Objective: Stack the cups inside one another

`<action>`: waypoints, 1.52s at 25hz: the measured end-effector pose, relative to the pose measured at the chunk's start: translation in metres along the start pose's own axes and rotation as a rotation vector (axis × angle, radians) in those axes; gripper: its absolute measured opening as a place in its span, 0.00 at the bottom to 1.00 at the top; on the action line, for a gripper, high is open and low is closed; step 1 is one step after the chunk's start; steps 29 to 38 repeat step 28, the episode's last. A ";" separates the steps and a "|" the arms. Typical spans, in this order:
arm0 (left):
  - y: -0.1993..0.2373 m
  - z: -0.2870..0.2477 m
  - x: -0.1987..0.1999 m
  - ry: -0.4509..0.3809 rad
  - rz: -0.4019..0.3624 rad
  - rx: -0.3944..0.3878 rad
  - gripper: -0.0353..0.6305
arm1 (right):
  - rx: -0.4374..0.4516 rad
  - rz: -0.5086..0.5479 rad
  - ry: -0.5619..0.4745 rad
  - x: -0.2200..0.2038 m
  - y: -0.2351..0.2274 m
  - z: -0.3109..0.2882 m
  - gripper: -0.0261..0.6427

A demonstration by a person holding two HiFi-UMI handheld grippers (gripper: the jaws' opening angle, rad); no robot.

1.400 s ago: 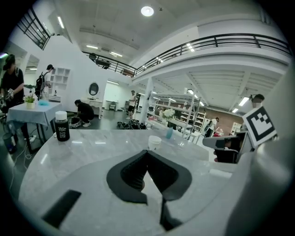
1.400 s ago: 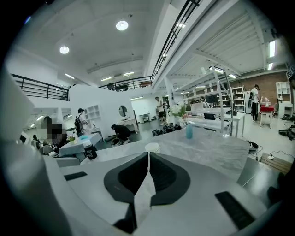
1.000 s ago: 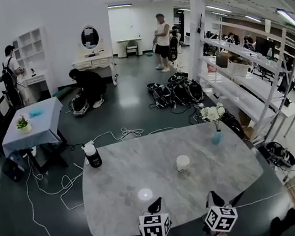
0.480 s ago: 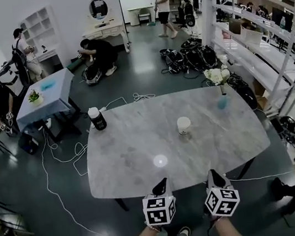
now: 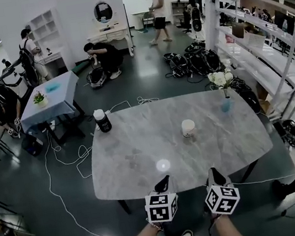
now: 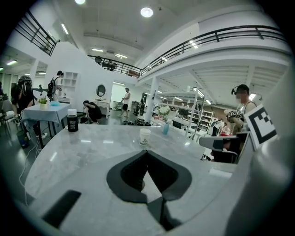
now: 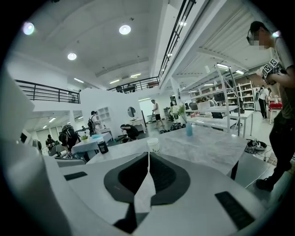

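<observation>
We count one white cup [image 5: 188, 128] on the grey marble table [image 5: 137, 155], upright a little right of centre and well apart from both grippers. With it stand one dark bottle [image 5: 102, 120] with a white cap near the far left corner and one blue vase [image 5: 226, 105] of white flowers near the far right edge. Two grippers hang at the near edge, left gripper [image 5: 162, 184] beside right gripper [image 5: 214, 174], each with jaws pressed together and nothing between them
</observation>
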State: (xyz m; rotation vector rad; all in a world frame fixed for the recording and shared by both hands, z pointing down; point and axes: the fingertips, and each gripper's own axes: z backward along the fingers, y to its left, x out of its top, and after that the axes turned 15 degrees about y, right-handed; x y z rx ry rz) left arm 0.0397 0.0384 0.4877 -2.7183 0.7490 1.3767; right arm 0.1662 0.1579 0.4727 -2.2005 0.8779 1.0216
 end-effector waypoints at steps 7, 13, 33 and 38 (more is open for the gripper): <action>0.006 -0.007 0.009 -0.008 0.003 -0.011 0.05 | -0.003 0.024 0.020 0.004 0.006 -0.006 0.05; 0.005 -0.013 0.014 -0.007 0.006 -0.027 0.04 | -0.024 0.036 0.038 0.004 0.001 -0.007 0.05; 0.000 -0.017 0.013 0.005 -0.010 -0.046 0.05 | -0.037 0.028 0.049 -0.001 -0.005 -0.004 0.05; 0.000 -0.017 0.013 0.005 -0.010 -0.046 0.05 | -0.037 0.028 0.049 -0.001 -0.005 -0.004 0.05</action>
